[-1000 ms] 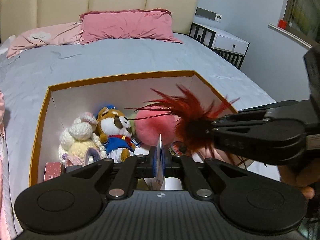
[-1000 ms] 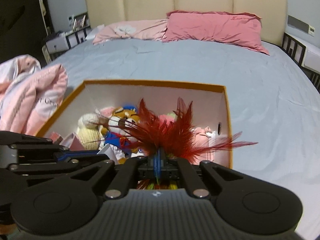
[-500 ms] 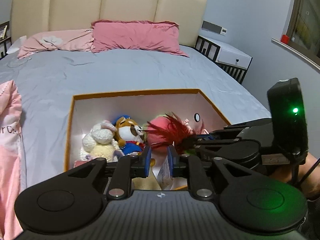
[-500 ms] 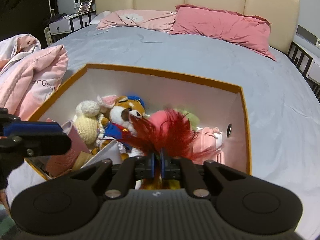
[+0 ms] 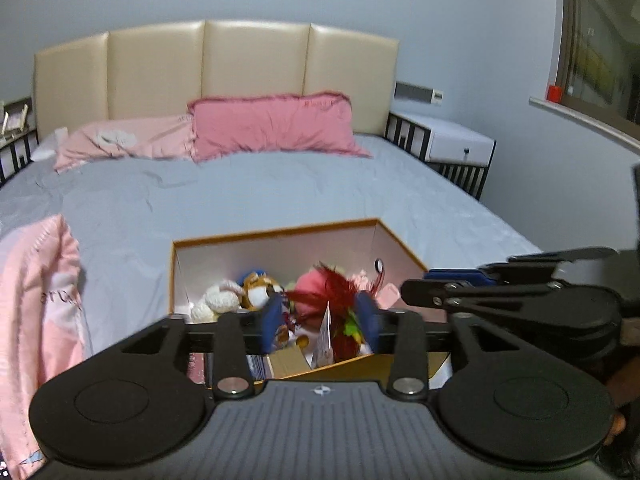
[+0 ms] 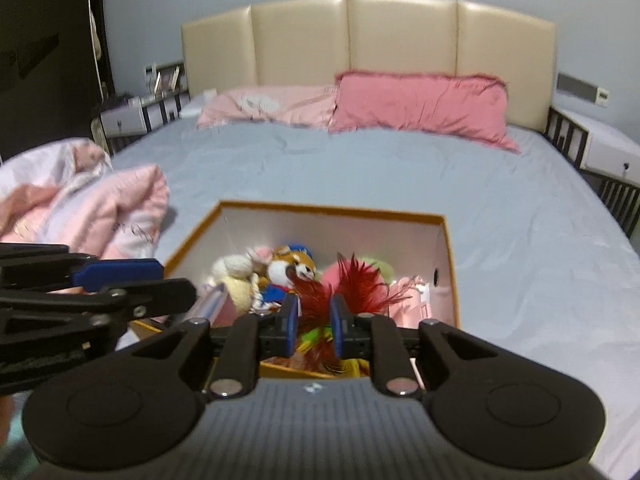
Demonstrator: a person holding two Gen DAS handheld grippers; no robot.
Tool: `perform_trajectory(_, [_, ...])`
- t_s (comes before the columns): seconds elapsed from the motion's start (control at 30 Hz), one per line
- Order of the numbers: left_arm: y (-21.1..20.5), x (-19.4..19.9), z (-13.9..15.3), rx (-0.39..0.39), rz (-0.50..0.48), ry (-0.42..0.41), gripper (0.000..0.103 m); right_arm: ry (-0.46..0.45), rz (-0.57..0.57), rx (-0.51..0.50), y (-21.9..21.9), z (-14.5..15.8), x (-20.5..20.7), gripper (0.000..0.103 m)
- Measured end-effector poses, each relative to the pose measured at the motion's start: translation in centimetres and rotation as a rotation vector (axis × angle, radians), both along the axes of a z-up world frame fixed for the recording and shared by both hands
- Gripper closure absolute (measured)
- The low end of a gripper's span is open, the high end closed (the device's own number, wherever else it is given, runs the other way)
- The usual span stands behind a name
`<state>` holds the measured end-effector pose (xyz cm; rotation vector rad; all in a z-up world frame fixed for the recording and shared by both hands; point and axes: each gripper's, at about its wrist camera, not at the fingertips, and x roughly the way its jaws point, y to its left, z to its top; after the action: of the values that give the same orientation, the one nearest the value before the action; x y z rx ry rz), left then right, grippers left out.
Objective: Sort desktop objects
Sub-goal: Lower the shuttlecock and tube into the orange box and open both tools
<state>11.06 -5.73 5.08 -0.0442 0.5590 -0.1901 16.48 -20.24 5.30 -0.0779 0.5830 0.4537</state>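
Fluffy red feathers (image 6: 352, 284) lie in the box (image 6: 450, 264); both claws just opened, empty

Both cameras rode low behind their own fingers, tilted down across the bed (image 5: 280, 192) toward the far headboard (image 6: 368, 40). Each looked from close above the near open box (image 5: 276, 234), which both views shared, left and right.

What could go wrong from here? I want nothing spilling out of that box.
The red feather toy and white card stand loosely on top at the near edge of the orange-rimmed cardboard box, so they might tip out. The right tongs, jaws just opening, sit close around the feathers and could drag them along.
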Motion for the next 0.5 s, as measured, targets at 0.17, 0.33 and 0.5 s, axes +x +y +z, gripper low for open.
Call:
perform_trajectory(0.17, [-0.3, -2.3, 1.8, 0.006, 0.032, -0.059, 0.03, -0.077, -0.036, 0.041, -1.0, 2.4, -4.1, 0.071])
perform_trajectory(0.33, [-0.6, -4.0, 2.4, 0.004, 0.06, -0.089, 0.021, -0.116, -0.093, 0.063, -1.4, 3.5, -7.0, 0.063])
perform_trajectory(0.5, [0.0, -4.6, 2.0, -0.034, 0.098, -0.071, 0.015, -0.156, -0.159, 0.091, -1.7, 3.4, -9.2, 0.052])
